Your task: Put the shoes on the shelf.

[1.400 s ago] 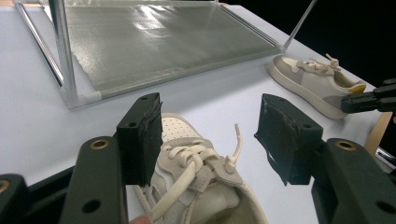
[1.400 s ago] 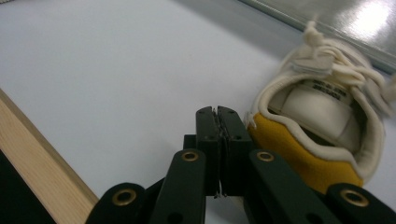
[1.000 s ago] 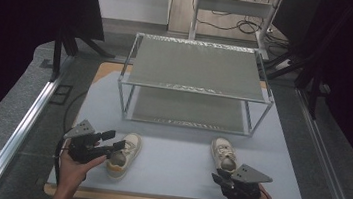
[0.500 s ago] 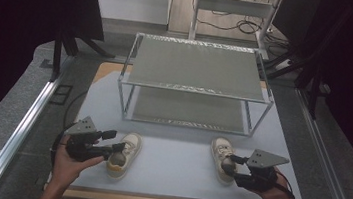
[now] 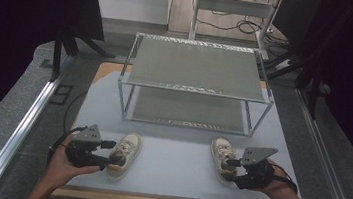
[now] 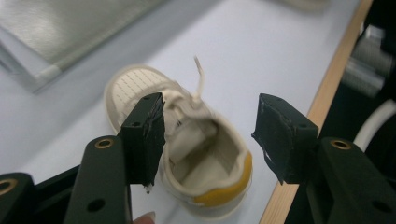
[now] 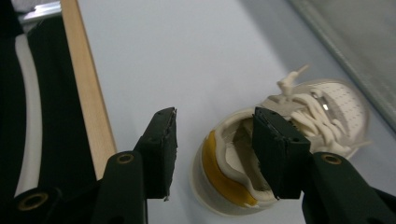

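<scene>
In the high view, two shoes are lying on the pale surface point(image 5: 172, 164) in front of a metal rack point(image 5: 196, 81). The left hand-held gripper point(image 5: 110, 153) is reaching the left shoe point(image 5: 126, 149), and the right hand-held gripper point(image 5: 227, 168) is reaching the right shoe point(image 5: 222, 152).

In the left gripper view, the spread jaws are straddling the left shoe's point(image 6: 196, 163) heel opening.

In the right gripper view, the jaws are standing apart, one inside the right shoe's point(image 7: 280, 140) collar, one outside its heel.
</scene>
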`<move>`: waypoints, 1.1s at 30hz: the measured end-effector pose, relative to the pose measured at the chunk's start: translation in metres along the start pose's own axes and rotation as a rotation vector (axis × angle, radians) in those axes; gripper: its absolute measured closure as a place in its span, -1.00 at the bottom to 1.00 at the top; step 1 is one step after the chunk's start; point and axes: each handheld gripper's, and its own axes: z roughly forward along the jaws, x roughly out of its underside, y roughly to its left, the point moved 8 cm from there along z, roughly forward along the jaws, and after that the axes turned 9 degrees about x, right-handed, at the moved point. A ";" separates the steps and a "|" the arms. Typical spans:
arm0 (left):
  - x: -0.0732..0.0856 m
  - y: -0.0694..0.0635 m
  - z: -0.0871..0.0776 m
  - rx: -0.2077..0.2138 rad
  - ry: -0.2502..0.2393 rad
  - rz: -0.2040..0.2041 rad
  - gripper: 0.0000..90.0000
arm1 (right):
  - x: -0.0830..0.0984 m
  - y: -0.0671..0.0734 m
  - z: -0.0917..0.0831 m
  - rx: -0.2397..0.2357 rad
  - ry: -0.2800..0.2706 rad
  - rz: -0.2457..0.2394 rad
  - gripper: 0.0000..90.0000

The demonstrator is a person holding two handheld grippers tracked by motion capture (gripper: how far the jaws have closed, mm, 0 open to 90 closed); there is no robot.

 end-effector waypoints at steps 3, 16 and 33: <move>0.003 -0.002 0.005 0.024 0.048 0.034 -0.03 | 0.000 0.001 0.004 -0.033 0.030 -0.018 0.12; 0.018 -0.006 0.017 0.124 0.213 0.108 0.09 | 0.011 -0.001 0.013 -0.090 0.081 -0.021 0.24; 0.029 -0.002 0.046 0.248 0.402 0.159 0.44 | 0.020 -0.006 0.034 -0.215 0.166 -0.025 0.51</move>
